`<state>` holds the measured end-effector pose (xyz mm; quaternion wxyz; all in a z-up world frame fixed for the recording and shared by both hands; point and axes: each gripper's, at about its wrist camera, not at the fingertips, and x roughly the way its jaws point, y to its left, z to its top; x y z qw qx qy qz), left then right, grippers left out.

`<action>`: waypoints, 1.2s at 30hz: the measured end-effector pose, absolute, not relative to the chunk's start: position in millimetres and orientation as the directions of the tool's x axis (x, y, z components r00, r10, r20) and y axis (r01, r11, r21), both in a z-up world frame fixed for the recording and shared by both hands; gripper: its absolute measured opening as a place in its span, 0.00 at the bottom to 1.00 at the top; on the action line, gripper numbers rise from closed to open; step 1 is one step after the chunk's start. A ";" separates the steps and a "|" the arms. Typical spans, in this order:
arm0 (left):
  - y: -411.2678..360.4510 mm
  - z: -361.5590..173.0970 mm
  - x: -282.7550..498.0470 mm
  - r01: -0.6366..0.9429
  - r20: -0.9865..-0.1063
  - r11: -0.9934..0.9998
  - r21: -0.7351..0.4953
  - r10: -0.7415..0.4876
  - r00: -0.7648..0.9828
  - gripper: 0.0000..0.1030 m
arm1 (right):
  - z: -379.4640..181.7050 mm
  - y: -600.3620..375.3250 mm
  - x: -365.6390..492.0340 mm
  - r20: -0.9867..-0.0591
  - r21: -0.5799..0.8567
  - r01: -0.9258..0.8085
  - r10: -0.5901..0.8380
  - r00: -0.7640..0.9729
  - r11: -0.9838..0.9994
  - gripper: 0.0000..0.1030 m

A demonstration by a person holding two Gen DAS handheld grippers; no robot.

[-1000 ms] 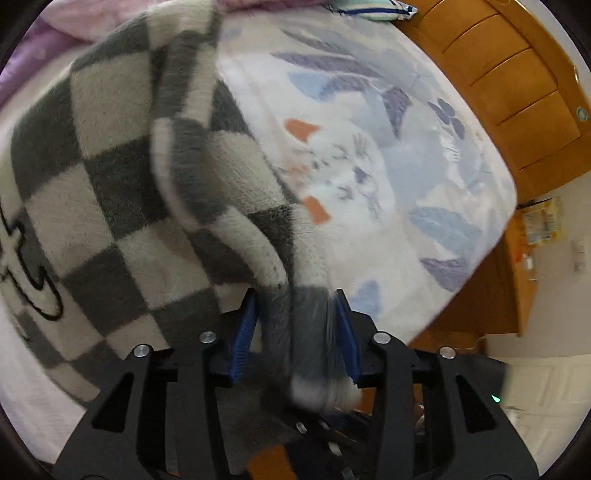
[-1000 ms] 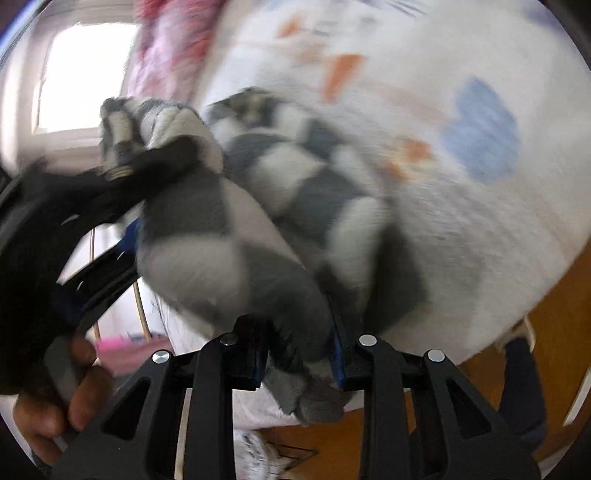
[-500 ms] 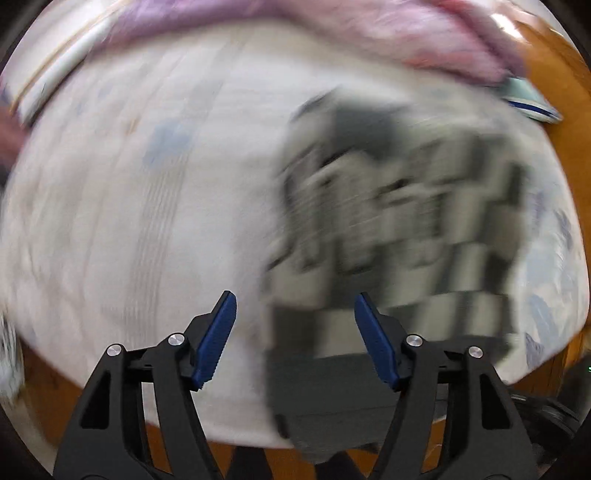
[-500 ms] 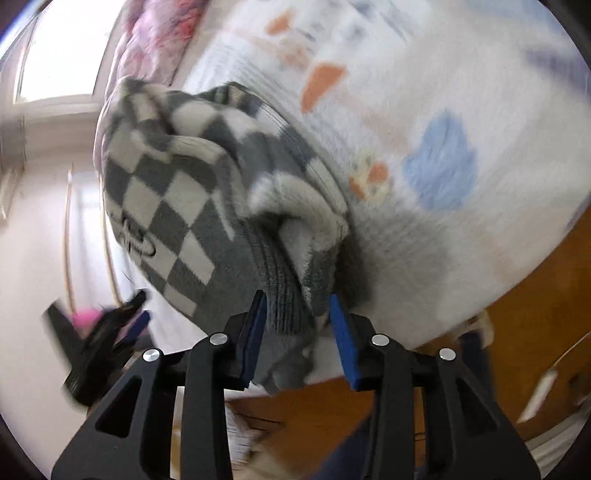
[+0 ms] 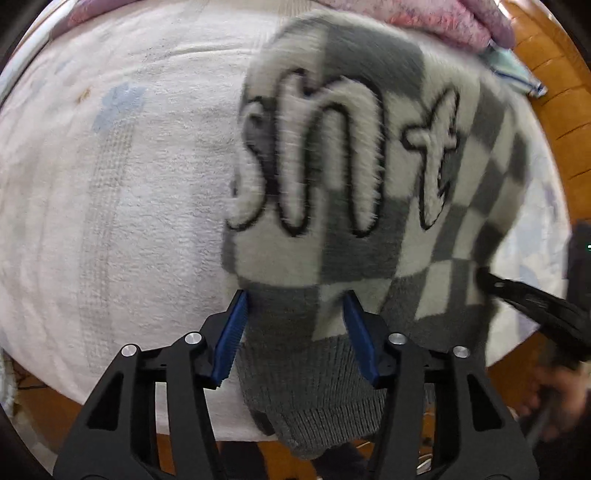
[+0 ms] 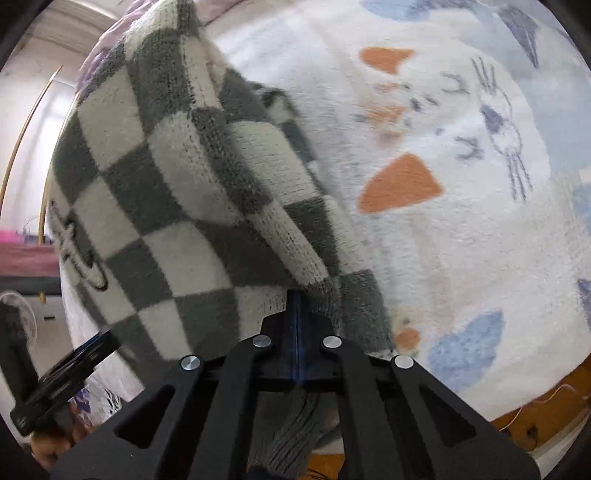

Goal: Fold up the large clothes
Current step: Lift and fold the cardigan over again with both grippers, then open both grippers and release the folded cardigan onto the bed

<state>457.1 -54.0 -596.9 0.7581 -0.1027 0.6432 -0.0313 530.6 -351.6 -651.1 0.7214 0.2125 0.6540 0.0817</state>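
A grey and cream checkered knit sweater [image 5: 369,177] with fuzzy white lettering lies on the bed, its ribbed grey hem hanging over the near edge. My left gripper [image 5: 295,332] stands open with the hem between its blue pads, not pinched. My right gripper [image 6: 297,317] is shut on the sweater's [image 6: 177,184] edge, the knit bunched at its closed pads and ribbing hanging below. The right gripper also shows in the left wrist view [image 5: 532,302] at the sweater's right side; the left gripper shows in the right wrist view [image 6: 62,373] at lower left.
The bed is covered by a white fleece blanket [image 6: 461,221] with cat and leaf prints. A pink blanket [image 5: 454,22] lies at the bed's far side. A wooden bed frame [image 5: 554,92] stands at right. A fan [image 6: 18,321] stands beyond the bed.
My left gripper let go of the sweater, opened, and swung around to its hem. My right gripper closed tighter on the sweater edge. The sweater now lies spread out.
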 end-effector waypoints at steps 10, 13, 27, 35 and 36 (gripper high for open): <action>-35.2 -540.1 469.3 -0.071 -0.919 0.963 -0.259 -0.223 0.324 0.55 | -535.2 -295.7 576.3 -0.870 0.410 -0.076 0.415 0.265 0.909 0.02; -43.5 -534.5 489.9 -0.045 -0.904 0.959 -0.278 -0.246 0.350 0.55 | -539.9 -272.9 612.4 -0.877 0.338 -0.163 0.373 0.304 0.927 0.02; -82.4 -586.9 562.2 0.061 -0.950 0.985 -0.164 -0.174 0.257 0.72 | -650.7 -322.8 671.7 -0.917 0.366 -0.048 0.369 0.149 0.929 0.00; -42.8 -568.5 543.4 -0.063 -0.913 0.950 -0.307 -0.275 0.302 0.75 | -592.6 -351.0 629.9 -0.816 0.549 -0.031 0.544 0.197 0.835 0.33; -35.1 -563.9 537.2 -0.090 -0.901 0.939 -0.331 -0.286 0.327 0.77 | -584.4 -356.9 620.4 -0.812 0.545 -0.038 0.539 0.222 0.837 0.46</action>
